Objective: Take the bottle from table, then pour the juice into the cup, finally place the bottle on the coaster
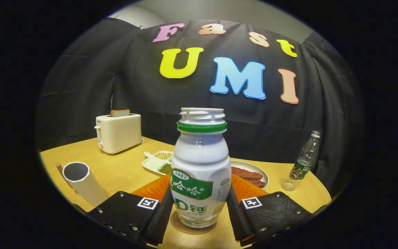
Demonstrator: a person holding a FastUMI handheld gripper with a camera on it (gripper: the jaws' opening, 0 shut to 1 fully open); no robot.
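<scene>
1. While the bottle (200,169) stands upright between the two fingers, its base rests on the round coaster (192,226) on the wooden table (116,166); the gripper (199,211) has one finger close against each side of the bottle's lower body. Whether both pads actually press on it cannot be told.
2. The bottle is white with a green neck ring and a green label; its threaded mouth carries no cap.
3. To the left of the left finger a white cup (81,181) stands tilted in the fisheye view, its dark mouth open toward the camera, apart from the bottle.
4. Just behind the bottle lies an orange mat (154,188), showing on both sides of it.
5. Beyond that: a white divided dish (157,160) holding beans, and a plate (254,173) with dark red strips.
6. Far left at the back, a cream toaster (117,133) with a slice of bread sticking out of it.
7. Far right, a clear water bottle (304,160) stands near the table's edge, well apart from the fingers
</scene>
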